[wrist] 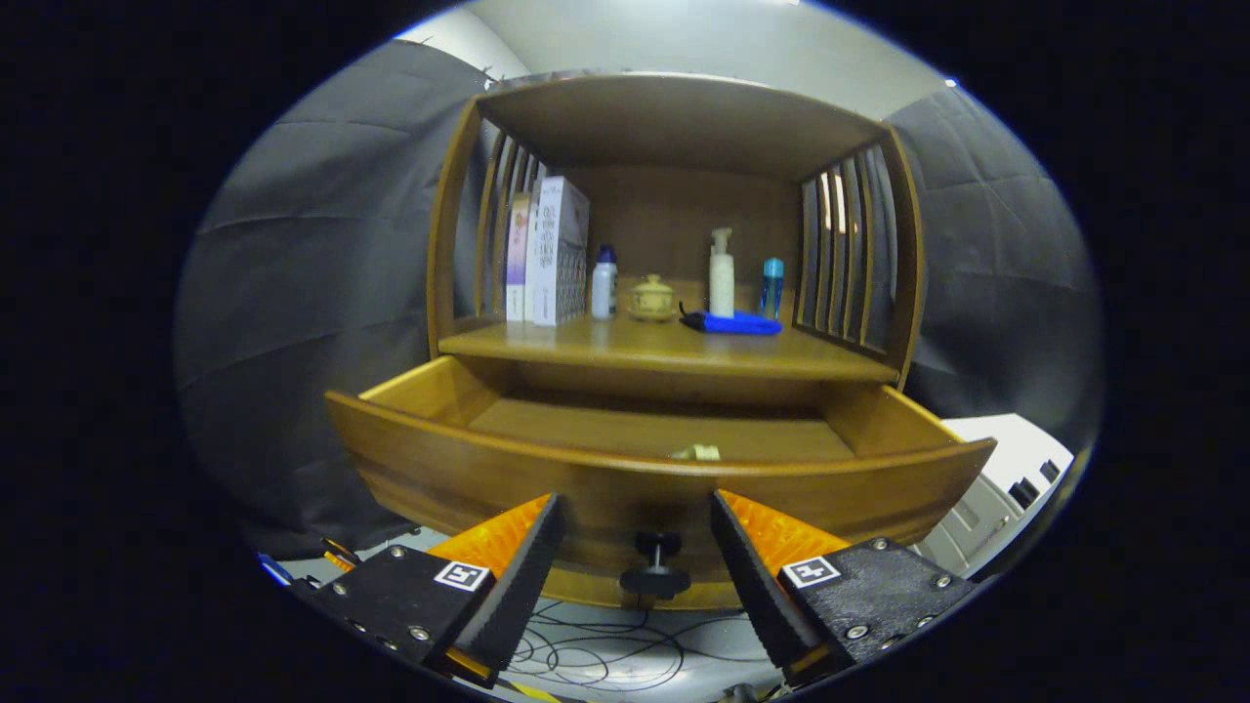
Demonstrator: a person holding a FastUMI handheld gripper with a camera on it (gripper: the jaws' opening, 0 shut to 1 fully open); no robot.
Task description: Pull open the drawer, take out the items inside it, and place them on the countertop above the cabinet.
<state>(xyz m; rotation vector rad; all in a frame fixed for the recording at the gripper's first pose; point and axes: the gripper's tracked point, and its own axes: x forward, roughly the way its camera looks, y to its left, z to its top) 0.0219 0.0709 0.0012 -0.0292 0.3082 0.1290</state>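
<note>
A wooden cabinet stands ahead with its drawer (645, 478) pulled out toward me. The drawer's dark round knob (656, 566) sits between my fingers, a little beyond them, untouched. My gripper (637, 508) is open, with nothing held. Inside the drawer a small pale item (695, 452) peeks just over the front panel; most of it is hidden. Above the drawer is the countertop shelf (625, 351), which holds a blue flat item (734, 323) beside a white pump bottle (722, 273).
On the shelf also stand white boxes (549, 252), a small white bottle (604, 283), a lidded brown pot (651, 298) and a blue-capped bottle (772, 286). Slatted side walls flank the shelf. Cables (596, 654) lie on the floor below; a white device (1006, 478) sits to the right.
</note>
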